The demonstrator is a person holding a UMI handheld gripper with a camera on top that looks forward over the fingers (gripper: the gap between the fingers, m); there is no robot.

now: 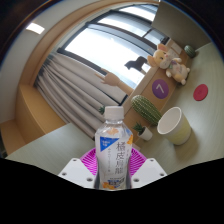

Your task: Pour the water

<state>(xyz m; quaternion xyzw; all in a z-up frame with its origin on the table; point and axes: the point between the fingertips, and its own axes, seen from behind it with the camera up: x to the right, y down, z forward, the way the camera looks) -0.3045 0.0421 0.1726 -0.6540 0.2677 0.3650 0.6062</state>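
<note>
Gripper view: bottle (pixel 115 150) clamped upright between the gripper (pixel 113 172) fingers, pink pads pressing both sides, white label facing out. Just beyond, off to the right, pale cup (pixel 174 125) standing on the table (pixel 75 135). Green cactus-like thing (pixel 147 109) behind, plush toys (pixel 176 68) farther back by the window.

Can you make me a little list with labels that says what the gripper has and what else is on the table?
held thing: water bottle with a white cap, upright, label facing the camera
gripper: shut on the bottle, pink pads on both sides
nearest cup: pale cup, beyond the bottle, upright
plant: small cactus, beside the cup
toy: plush toy, far along the table
background: window with curtains
pouring: not yet begun
</note>
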